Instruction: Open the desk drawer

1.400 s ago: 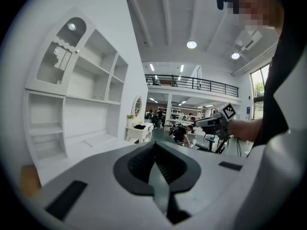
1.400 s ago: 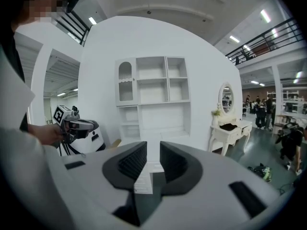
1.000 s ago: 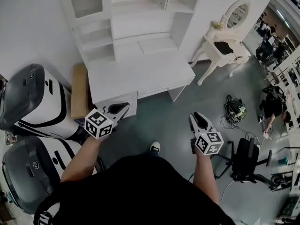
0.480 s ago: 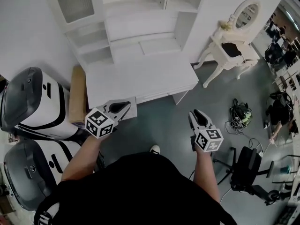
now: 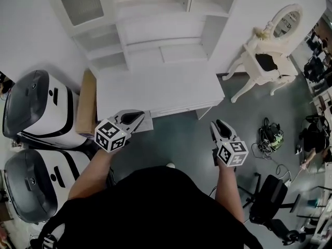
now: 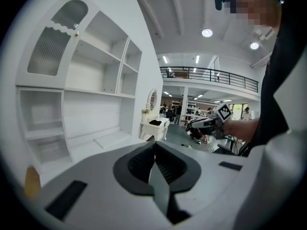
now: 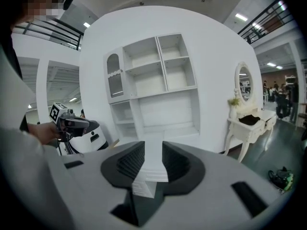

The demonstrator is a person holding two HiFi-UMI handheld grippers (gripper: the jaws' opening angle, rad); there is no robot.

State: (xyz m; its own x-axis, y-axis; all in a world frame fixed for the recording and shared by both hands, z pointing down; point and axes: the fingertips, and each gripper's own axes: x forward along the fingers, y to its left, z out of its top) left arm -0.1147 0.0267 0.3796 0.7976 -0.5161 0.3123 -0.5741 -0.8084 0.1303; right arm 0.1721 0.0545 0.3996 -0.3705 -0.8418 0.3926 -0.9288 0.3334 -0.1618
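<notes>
A grey, smooth floor (image 5: 181,139) of a large hall runs up to a white wall. Against that wall stands a white painted desk (image 5: 155,87) with a flat, matte rectangular top. Its shallow white drawer (image 5: 179,109) lies in the front edge below the top, flush and closed. A white hutch of open square shelves (image 5: 155,30) rises from the back of the desk, with one ribbed-glass arched door at its left.

A flat brown cardboard piece (image 5: 86,102) leans just beside the desk's left end. Beyond it sit two rounded, glossy grey-and-white machine housings (image 5: 36,108). To the right stand a cream curved-leg vanity table with an oval mirror (image 5: 267,61), a tangle of cables (image 5: 271,137) and a black office chair (image 5: 270,201).

Nothing lies between the drawer and the grippers. The left gripper (image 5: 139,115) is held on a bare forearm, near the desk's front left corner, its ridged black pads pressed together on nothing. The right gripper (image 5: 220,122) hangs over the floor, short of the desk's right end. It points a little downward toward the desk; its jaws have just been opening and stand moderately apart, empty.
</notes>
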